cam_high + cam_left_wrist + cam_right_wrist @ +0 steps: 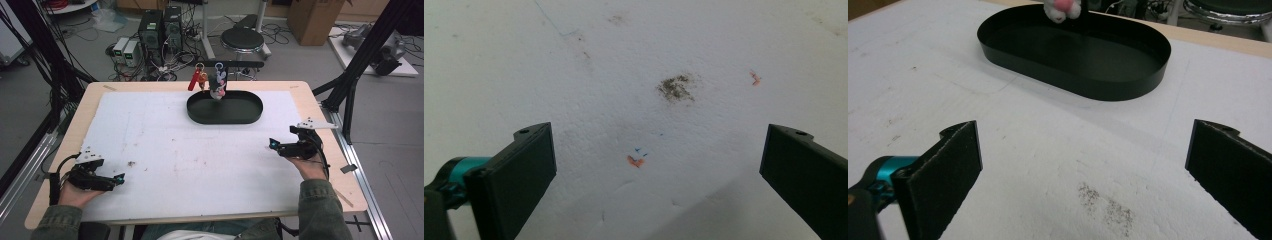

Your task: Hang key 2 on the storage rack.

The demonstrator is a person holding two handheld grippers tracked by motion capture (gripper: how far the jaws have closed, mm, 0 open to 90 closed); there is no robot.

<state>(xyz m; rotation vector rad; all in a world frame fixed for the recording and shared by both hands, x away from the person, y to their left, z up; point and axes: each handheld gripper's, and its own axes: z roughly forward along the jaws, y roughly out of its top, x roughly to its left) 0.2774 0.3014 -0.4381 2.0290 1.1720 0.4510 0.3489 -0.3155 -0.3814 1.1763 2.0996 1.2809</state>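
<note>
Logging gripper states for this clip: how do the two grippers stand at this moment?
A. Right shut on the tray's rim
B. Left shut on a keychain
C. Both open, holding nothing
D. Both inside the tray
C: the left gripper and right gripper each show jaws spread wide over bare white foam, the black tray lying farther off.

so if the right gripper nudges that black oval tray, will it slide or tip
The black oval tray would probably slide, not tip: it sits low and wide with a flat base. Its thin wall suggests it is light. The rough white mat may drag on it a little.
</note>
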